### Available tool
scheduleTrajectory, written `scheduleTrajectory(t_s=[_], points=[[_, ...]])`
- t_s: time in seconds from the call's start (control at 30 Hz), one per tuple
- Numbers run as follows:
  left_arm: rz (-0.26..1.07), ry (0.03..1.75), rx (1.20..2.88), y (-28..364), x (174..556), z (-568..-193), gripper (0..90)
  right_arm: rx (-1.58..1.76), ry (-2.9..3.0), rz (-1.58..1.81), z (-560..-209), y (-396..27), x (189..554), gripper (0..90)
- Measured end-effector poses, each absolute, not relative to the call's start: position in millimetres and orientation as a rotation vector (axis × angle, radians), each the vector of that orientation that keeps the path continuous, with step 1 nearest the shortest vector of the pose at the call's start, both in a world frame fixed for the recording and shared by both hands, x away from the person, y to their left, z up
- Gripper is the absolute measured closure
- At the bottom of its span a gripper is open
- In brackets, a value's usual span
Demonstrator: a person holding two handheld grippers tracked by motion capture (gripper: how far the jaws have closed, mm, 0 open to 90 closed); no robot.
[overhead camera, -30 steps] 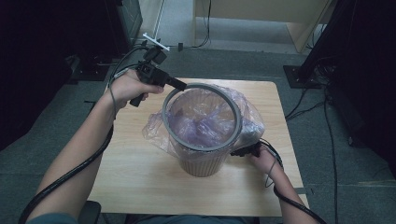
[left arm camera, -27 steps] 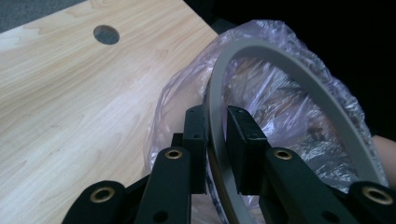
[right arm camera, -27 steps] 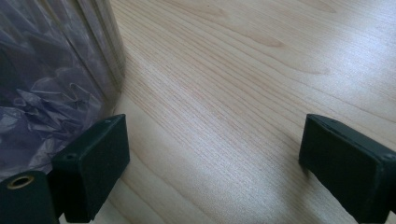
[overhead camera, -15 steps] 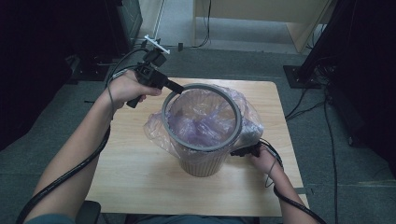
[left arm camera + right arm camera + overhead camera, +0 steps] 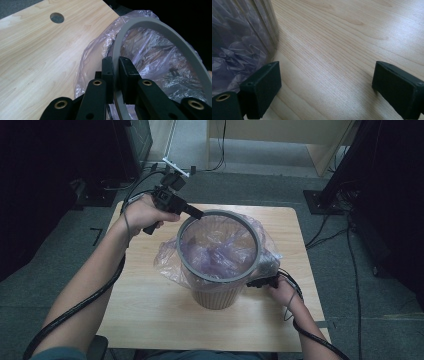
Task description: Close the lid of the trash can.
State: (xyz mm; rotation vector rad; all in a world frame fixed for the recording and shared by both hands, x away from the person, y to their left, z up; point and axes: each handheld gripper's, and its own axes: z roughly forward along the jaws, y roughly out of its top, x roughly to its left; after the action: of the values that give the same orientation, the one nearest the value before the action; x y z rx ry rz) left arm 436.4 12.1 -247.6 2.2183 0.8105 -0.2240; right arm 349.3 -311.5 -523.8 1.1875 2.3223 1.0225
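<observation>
The left claw [image 5: 113,72] pinches the grey ring [image 5: 160,27] at the bin's far rim, probably to clamp the bag [image 5: 220,250]. The right claw [image 5: 324,82], spread wide, rests on the table [image 5: 342,37] beside the bin [image 5: 215,295], likely steadying it

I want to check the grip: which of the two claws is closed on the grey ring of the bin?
The left claw: it pinches the grey ring at the far rim. The right claw stands wide open over the table.

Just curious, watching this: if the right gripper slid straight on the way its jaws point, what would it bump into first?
Probably nothing soon: the right gripper has open jaws pointing across bare table. The bin with its plastic bag stands just beside one jaw, so it might graze that.
</observation>
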Motion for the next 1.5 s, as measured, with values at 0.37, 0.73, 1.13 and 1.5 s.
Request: scheduleTrajectory(t_s=[0.37, 0.73, 1.13, 1.5], points=[[-0.22, 0.808, 2.215, 18.3, 435.6, -247.7, 72.6, 1.189, 2.322, 1.022, -523.8, -311.4, 349.3, 8.1], [-0.234, 0.792, 2.228, 29.5, 430.4, -249.9, 79.2, 1.189, 2.322, 1.022, -523.8, -311.4, 349.3, 8.1], [-0.222, 0.777, 2.211, 30.3, 429.7, -254.4, 79.4, 1.189, 2.323, 1.022, -523.8, -311.4, 349.3, 8.1], [-0.208, 0.779, 2.171, 45.6, 425.8, -253.0, 69.6, 1.189, 2.323, 1.021, -523.8, -311.4, 349.3, 8.1]])
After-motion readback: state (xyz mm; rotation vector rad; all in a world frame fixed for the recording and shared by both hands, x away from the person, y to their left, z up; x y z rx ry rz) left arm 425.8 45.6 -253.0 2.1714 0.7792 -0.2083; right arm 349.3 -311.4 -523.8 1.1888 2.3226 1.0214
